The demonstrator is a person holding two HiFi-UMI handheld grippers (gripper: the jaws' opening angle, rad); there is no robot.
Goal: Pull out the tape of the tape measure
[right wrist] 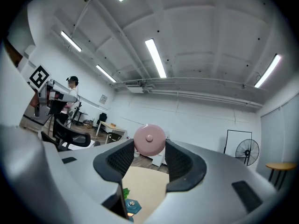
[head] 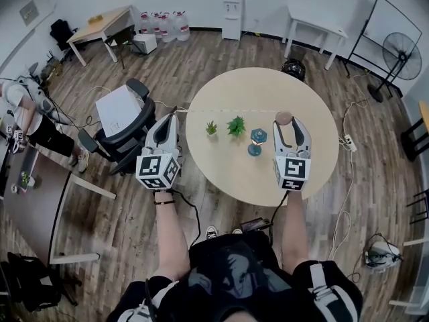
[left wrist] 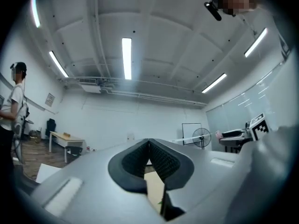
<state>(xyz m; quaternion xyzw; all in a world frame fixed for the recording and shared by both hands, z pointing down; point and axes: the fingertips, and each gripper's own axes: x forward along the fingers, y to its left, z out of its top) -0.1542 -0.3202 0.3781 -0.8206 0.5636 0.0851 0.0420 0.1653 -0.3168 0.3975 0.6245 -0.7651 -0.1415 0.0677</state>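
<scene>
The tape measure (head: 284,118), a round pink one, sat clamped between the pads of your right gripper (head: 287,125), which you held above the right part of the round table (head: 315,159). In the right gripper view the tape measure (right wrist: 149,140) filled the gap at the jaw tips, with both pads pressed against its sides.

From it the tape (head: 228,110) ran out to the left as a thin pale line, straight and taut above the far half of the table. It ended at the tips of your left gripper (head: 173,115), just off the table's left edge. That gripper's jaws were closed together on the tape's end. In the left gripper view the pads met with no gap, and the tape (left wrist: 196,138) showed as a fine white line leading away to the right.

On the table, just nearer than the tape, stood two small green plants (head: 211,127) and a teal ornament (head: 257,139), the ornament closest to your right gripper. A black office chair (head: 120,129) stood left of the table, beside your left gripper. Another person (head: 27,113) was at the room's left side, and a fan (head: 401,56) stood far right.
</scene>
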